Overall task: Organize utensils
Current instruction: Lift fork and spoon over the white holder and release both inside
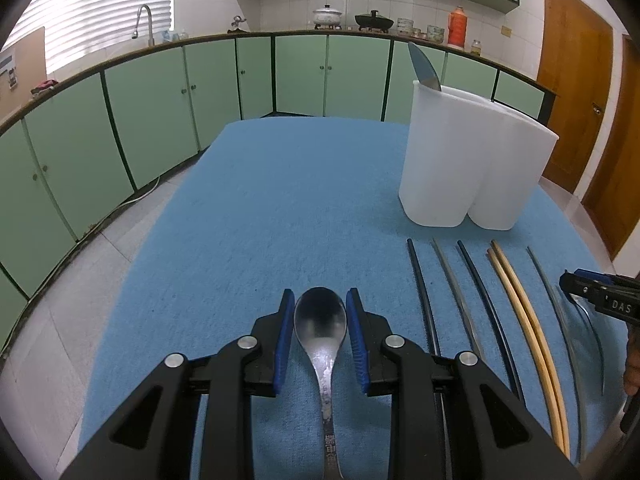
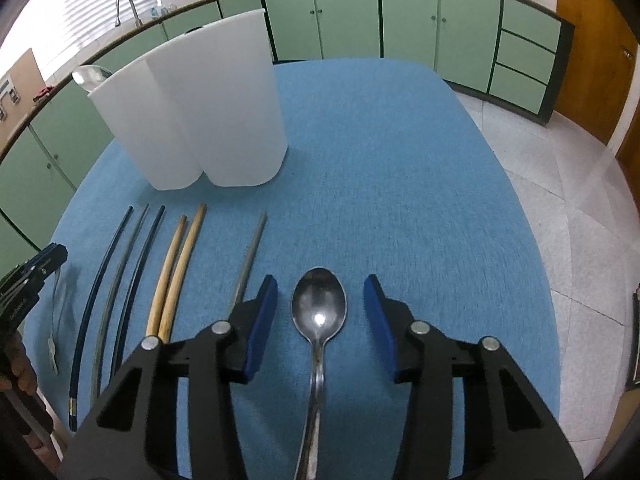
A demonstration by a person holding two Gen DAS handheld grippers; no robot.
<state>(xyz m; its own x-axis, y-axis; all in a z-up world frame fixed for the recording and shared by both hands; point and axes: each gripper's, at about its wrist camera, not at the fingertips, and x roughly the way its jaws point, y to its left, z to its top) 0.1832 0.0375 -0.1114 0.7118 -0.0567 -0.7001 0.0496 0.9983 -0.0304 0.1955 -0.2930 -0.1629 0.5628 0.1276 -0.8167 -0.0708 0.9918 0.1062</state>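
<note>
Six chopsticks and two spoons out on the blue cloth-covered table (image 2: pixel 380 128). Toward its far side, upright: white translucent twin-compartment plastic holder (image 2: pixel 208 120), with a metal spoon bowl (image 2: pixel 90 74) poking over the rim of the left compartment.

Left gripper (image 1: pixel 320 296) at the left end of the chopstick row, right gripper (image 2: pixel 320 292) at the right end.

In that row, side by side: black chopsticks (image 2: pixel 98 280), grey chopsticks (image 2: pixel 252 256) and a touching pair of pale wooden chopsticks (image 2: pixel 188 256).

Dull grey metal spoon (image 1: pixel 320 324) clamped by the bowl between the left pads. Shiny steel spoon (image 2: pixel 319 312) flat on the cloth between the right pads, which stand apart, clear of it on both sides.
</note>
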